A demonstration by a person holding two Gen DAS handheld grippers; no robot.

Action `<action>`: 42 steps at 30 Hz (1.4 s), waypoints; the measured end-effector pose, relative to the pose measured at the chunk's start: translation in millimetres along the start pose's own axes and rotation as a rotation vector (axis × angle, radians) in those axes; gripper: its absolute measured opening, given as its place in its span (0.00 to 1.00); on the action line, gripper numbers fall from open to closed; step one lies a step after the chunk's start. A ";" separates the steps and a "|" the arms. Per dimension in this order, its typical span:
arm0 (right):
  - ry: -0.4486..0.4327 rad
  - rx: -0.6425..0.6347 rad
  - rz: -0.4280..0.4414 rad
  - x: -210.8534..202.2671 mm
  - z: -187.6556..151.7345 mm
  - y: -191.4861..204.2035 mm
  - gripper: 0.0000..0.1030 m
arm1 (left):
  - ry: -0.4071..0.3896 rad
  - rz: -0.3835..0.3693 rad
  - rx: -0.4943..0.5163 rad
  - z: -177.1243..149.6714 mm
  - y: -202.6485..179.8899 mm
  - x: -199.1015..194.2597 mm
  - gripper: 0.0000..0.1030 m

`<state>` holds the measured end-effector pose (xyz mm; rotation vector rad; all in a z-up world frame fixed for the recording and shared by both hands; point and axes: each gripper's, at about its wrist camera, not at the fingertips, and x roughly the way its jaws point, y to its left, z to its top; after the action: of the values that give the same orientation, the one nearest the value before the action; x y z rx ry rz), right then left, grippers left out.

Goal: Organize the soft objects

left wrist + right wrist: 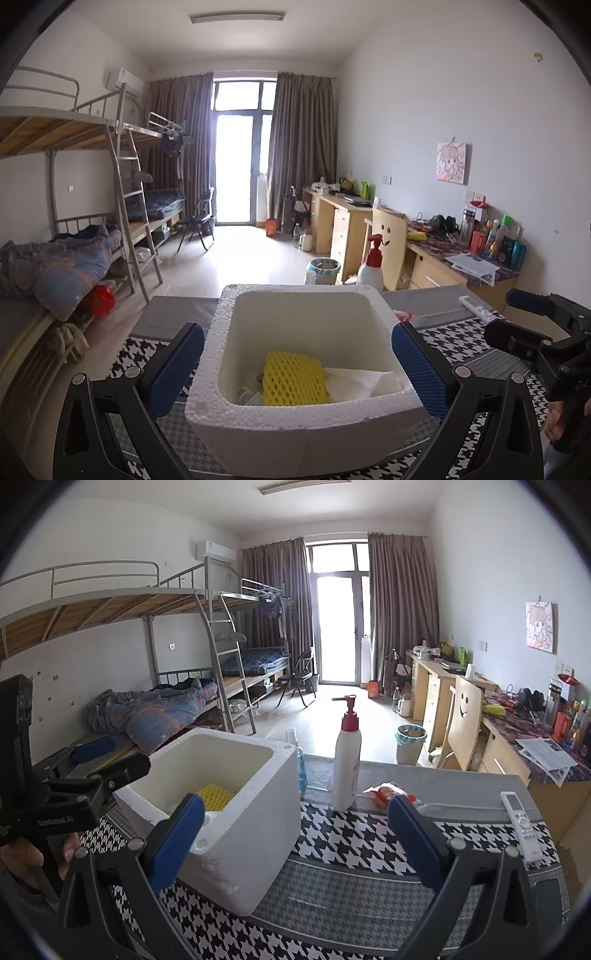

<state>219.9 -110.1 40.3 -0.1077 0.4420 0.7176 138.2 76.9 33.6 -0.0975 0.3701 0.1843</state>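
The left gripper (pixel 297 363) hangs fully spread and empty over the foam box (pixel 373 314), low in its frame, where the yellow foam net (pixel 293 378) and white tissue (pixel 364 382) lie. The right gripper (pixel 295 836), also wide and empty, is nearer the red packet (pixel 388 794) just beyond its right finger.

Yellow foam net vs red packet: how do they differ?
The yellow foam net lies inside the foam box; the red packet lies outside it on the table, beside the pump bottle. The net is an open mesh; the packet looks like glossy wrapping. Neither is in a claw: both stand open.
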 end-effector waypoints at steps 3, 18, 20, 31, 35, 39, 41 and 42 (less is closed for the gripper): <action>-0.007 0.002 0.001 -5.3 -0.5 0.7 0.98 | -0.010 0.003 -0.001 0.3 -1.3 -6.5 0.99; -0.043 -0.010 0.000 -32.9 -3.8 7.7 0.98 | -0.047 0.015 0.017 -1.8 -13.4 -36.0 0.99; -0.046 -0.009 0.001 -36.2 -4.8 8.8 0.98 | -0.046 0.015 0.018 -3.0 -14.4 -38.4 0.99; -0.058 -0.016 -0.001 -48.5 -8.9 15.4 0.98 | -0.062 -0.004 0.031 -10.8 -23.2 -54.8 0.99; -0.066 -0.019 0.003 -52.7 -11.8 16.9 0.98 | -0.066 0.000 0.029 -12.2 -24.2 -58.8 0.99; -0.078 -0.028 0.007 -58.2 -16.0 20.2 0.98 | -0.077 -0.011 0.023 -16.6 -26.0 -65.9 0.99; -0.088 -0.029 0.009 -61.0 -17.8 21.3 0.98 | -0.084 -0.011 0.016 -18.6 -26.0 -69.8 0.99; -0.090 -0.028 0.011 -62.1 -18.7 21.1 0.98 | -0.088 -0.010 0.011 -20.0 -26.5 -71.6 0.99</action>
<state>158.1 -136.7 51.0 -0.0986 0.3467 0.7367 70.8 36.9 42.9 -0.0806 0.2823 0.1762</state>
